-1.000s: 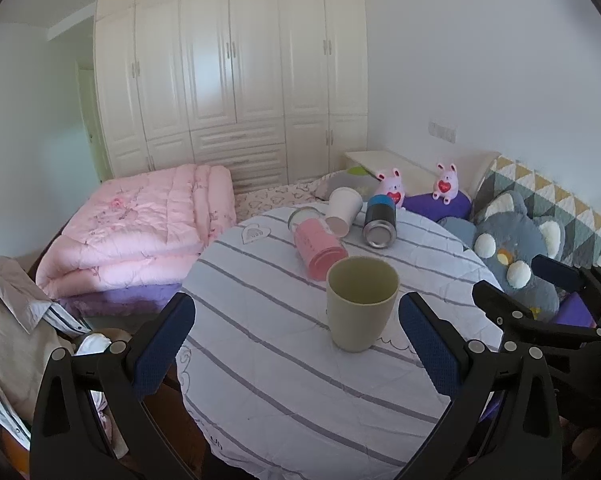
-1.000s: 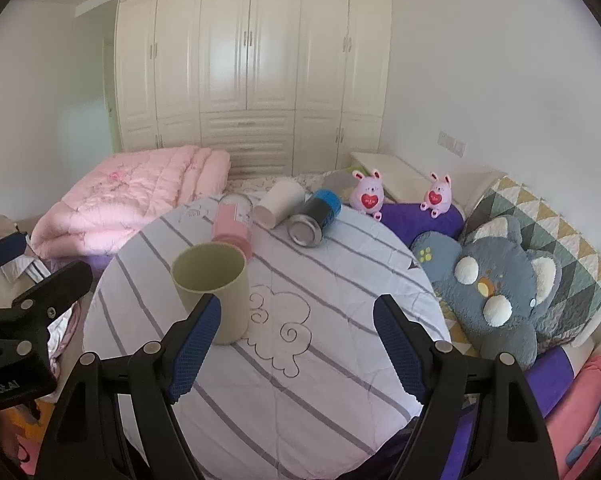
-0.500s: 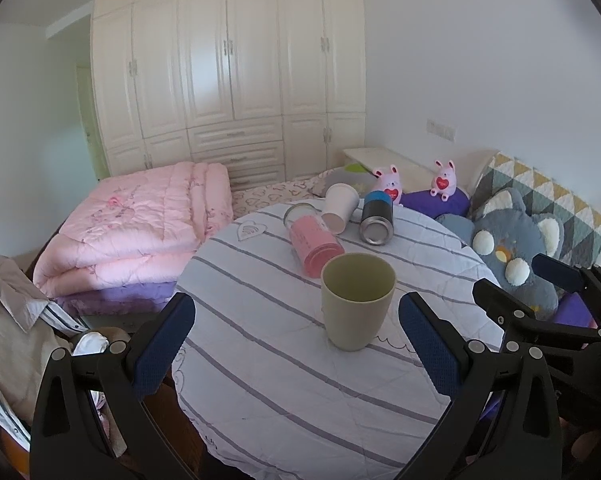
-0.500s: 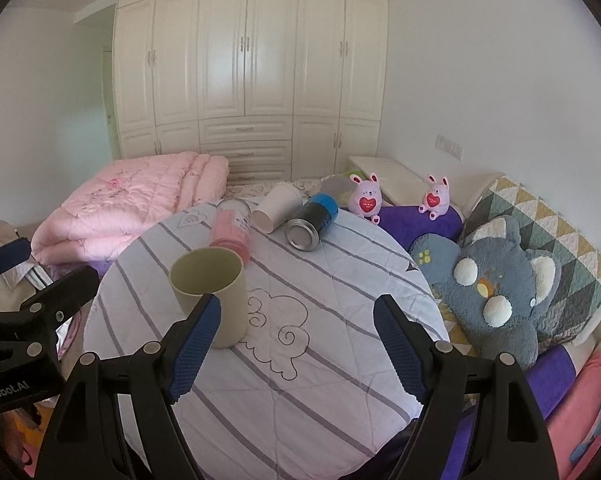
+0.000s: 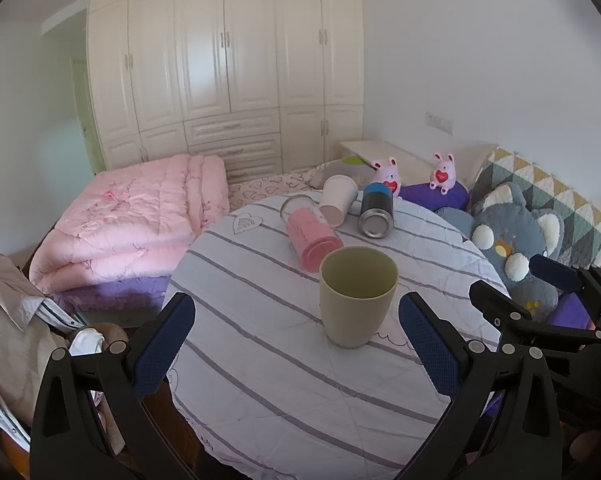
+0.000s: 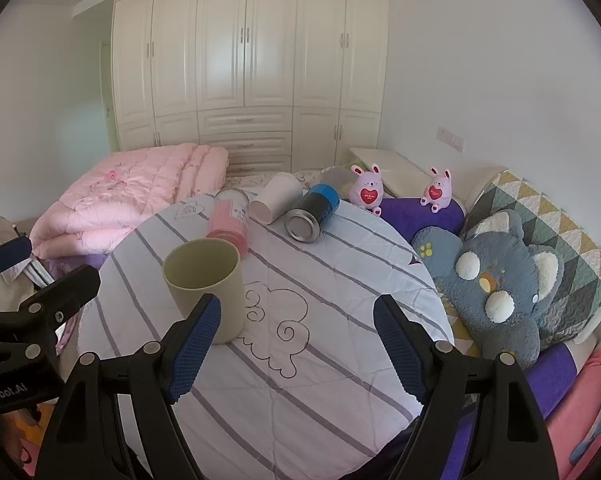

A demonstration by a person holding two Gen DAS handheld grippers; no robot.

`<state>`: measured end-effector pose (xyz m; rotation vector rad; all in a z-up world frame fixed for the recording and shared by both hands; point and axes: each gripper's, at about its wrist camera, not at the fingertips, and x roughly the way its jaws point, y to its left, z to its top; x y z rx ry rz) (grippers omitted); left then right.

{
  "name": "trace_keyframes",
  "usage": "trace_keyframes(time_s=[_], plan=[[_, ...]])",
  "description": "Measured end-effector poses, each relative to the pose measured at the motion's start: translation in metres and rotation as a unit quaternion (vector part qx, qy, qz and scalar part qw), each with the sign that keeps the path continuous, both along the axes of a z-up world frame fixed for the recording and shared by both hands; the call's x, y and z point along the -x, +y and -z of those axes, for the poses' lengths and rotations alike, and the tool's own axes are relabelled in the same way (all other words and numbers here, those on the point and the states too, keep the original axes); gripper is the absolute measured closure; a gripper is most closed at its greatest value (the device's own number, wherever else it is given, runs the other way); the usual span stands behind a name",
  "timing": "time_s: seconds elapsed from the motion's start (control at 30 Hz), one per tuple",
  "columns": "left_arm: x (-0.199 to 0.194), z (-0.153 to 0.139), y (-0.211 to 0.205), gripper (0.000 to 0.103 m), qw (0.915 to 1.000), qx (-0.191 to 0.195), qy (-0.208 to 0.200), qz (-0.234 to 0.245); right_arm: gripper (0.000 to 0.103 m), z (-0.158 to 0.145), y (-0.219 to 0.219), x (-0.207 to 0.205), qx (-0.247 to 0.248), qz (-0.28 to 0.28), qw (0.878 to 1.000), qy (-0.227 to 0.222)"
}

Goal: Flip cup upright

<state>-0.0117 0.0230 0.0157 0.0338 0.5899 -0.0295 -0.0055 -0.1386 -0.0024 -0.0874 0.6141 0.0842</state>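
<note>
Left gripper (image 5: 296, 344) spread wide, empty, held back from the table (image 5: 260, 380). Beige cup (image 5: 357, 295) upright on the striped cloth, mouth up, ahead of the gap between the fingers and apart from both. Just behind it, lying on their sides: pink bottle (image 5: 311, 238), white cup (image 5: 337, 200), blue-banded can (image 5: 375, 210). Right gripper (image 6: 296, 344) likewise spread, empty, its left finger (image 6: 194, 340) overlapping the cup's base in its own view; touching or not, cannot tell. Grey plush (image 6: 500, 276) beside the table, far right.
</note>
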Motion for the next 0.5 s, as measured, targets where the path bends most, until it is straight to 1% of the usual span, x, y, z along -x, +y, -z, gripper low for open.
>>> trace_keyframes(time_s=[0.33,0.5], plan=[[-0.0050,0.0070,-0.0002,0.000,1.0000,0.000,0.006,0.001,0.023,0.0030,0.0007,-0.0043,0.001,-0.001,1.000,0.006],[-0.0059,0.0076,-0.0002,0.000,1.0000,0.000,0.007,0.001,0.023,0.0022,0.0012,-0.0058,-0.001,-0.003,1.000,0.001]])
